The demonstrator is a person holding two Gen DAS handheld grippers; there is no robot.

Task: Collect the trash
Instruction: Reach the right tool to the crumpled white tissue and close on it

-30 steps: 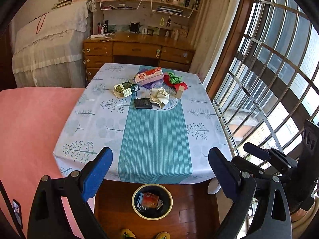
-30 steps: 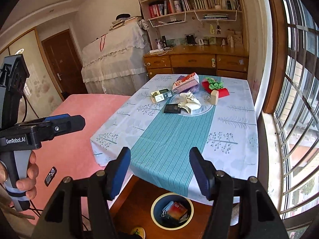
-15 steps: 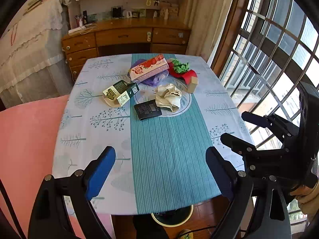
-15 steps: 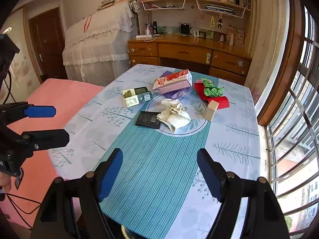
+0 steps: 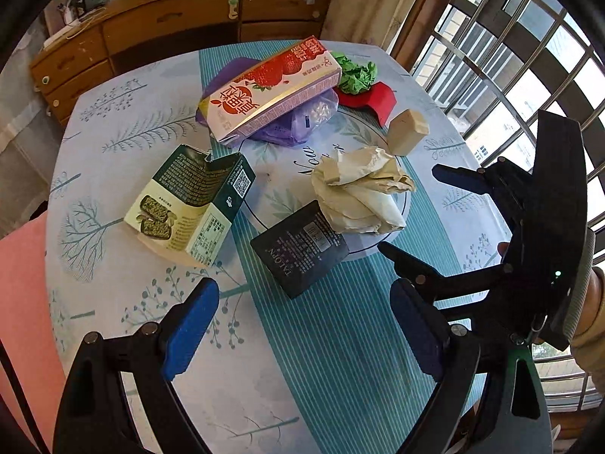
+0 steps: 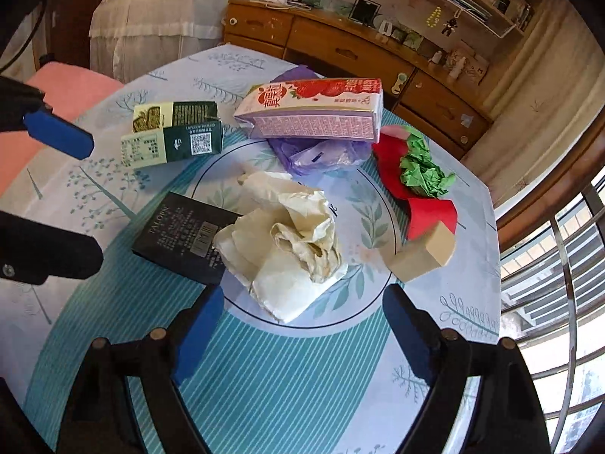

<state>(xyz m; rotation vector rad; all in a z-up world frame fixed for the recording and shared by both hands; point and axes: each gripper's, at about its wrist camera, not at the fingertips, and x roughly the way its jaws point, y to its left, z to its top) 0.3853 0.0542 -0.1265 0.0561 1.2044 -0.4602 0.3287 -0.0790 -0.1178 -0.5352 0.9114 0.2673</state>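
Trash lies on the table: a crumpled cream paper [image 5: 359,193] [image 6: 287,242], a flat black packet [image 5: 300,247] [image 6: 185,236], a green snack box [image 5: 193,204] [image 6: 174,132], a strawberry carton [image 5: 270,89] [image 6: 314,108] on a purple bag [image 5: 298,125], green paper [image 5: 355,73] [image 6: 423,174] on red card, and a tan block [image 5: 408,132] [image 6: 425,251]. My left gripper [image 5: 302,325] is open, just short of the black packet. My right gripper [image 6: 302,336] is open, just short of the crumpled paper; it also shows in the left wrist view [image 5: 406,219].
The table has a blue patterned cloth [image 5: 340,340] with a teal striped runner. A wooden dresser [image 6: 340,45] stands behind it. A barred window [image 5: 529,56] is on the right. A pink surface [image 5: 19,302] lies to the left.
Both grippers have moved forward and down over the table toward the trash pile. The bin on the floor has gone out of view. Both stay open.
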